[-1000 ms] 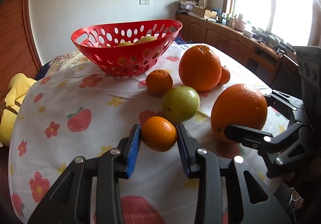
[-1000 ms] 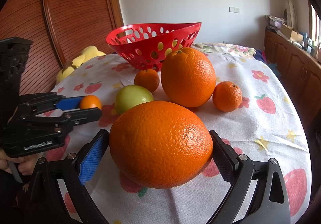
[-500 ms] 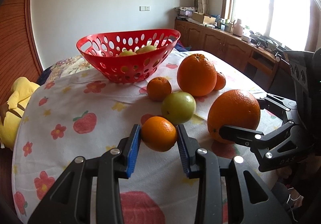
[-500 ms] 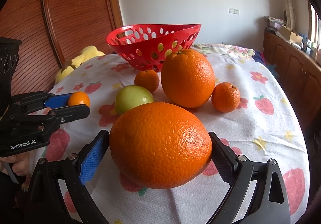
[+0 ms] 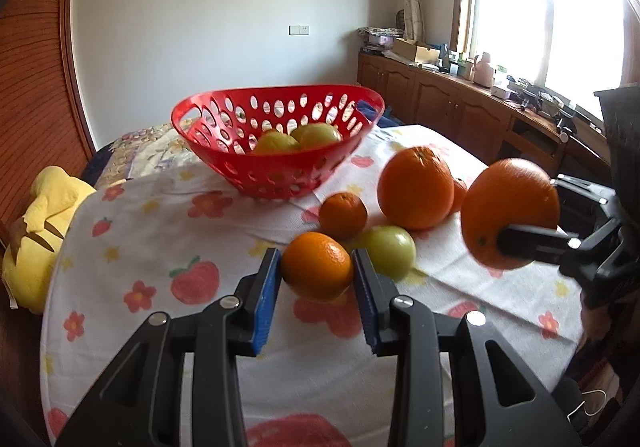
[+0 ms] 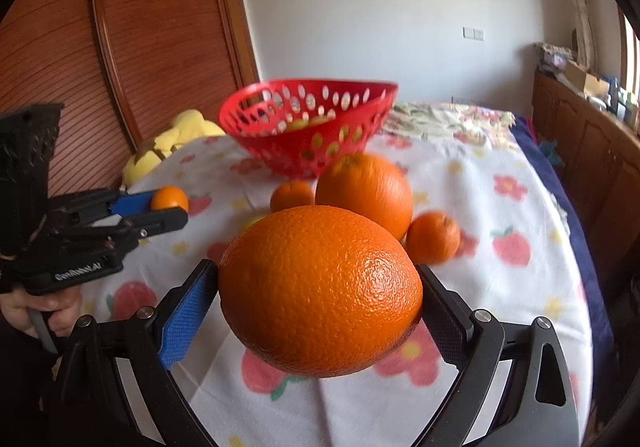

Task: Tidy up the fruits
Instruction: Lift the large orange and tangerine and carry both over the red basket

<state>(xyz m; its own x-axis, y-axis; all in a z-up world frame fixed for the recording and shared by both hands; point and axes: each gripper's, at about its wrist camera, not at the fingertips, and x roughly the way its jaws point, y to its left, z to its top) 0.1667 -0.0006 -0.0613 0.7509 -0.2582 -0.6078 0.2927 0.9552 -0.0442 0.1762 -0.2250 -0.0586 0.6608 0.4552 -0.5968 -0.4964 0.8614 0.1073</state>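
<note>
The right hand-held gripper is clenched on the large orange, pads pressed to its two sides, the fruit clear of the cloth-covered worktop at the near right. The left hand-held gripper grasps the small mandarin between its blue pads, also off the cloth, at the near middle. The red basket stands at the far side with pale green fruit inside. Between it and the grippers lie another big orange, a green apple and a small mandarin, with one more mandarin to the right. To do this step well, I judge each fruit should be carried high enough to clear the basket's rim, brought over the middle, lowered close to the fruit already there and only then let go, one hand at a time so the grippers do not collide. The large orange is slightly oval, its long axis running across from pad to pad; in the left wrist view a small dimple faces the left gripper. The held mandarin is near round, and its stem end cannot be made out.
</note>
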